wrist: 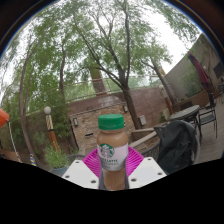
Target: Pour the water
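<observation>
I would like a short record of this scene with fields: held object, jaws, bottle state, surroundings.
held object: coffee drink bottle with green cap
jaws: the gripper has its pink pads at both sides of the bottle, seemingly pressing on it
bottle state: upright, capped, brown liquid inside
surroundings: outdoors; trees, brick wall, chairs beyond the bottle

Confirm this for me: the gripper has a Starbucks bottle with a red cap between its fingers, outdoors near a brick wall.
Not quite: the gripper view shows the Starbucks bottle has a green cap, not red. It does stand between the gripper fingers, outdoors near the brick wall.
</observation>
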The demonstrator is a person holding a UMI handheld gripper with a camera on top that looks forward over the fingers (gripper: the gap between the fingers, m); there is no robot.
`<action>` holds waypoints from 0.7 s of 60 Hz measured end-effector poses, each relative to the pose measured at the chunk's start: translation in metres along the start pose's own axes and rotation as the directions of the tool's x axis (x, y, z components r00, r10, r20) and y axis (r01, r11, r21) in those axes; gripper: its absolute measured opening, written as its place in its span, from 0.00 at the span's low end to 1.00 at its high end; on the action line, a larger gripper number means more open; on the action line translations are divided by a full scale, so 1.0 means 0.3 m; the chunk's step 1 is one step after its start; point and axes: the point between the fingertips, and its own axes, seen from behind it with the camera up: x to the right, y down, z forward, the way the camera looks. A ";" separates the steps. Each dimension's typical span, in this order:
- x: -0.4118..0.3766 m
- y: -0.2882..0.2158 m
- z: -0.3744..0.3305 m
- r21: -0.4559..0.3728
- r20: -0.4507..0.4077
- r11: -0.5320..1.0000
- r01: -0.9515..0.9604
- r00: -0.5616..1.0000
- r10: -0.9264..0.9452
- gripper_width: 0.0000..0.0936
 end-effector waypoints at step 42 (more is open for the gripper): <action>0.502 0.608 -0.353 -0.322 -0.159 0.912 0.255 0.935 -0.317 0.31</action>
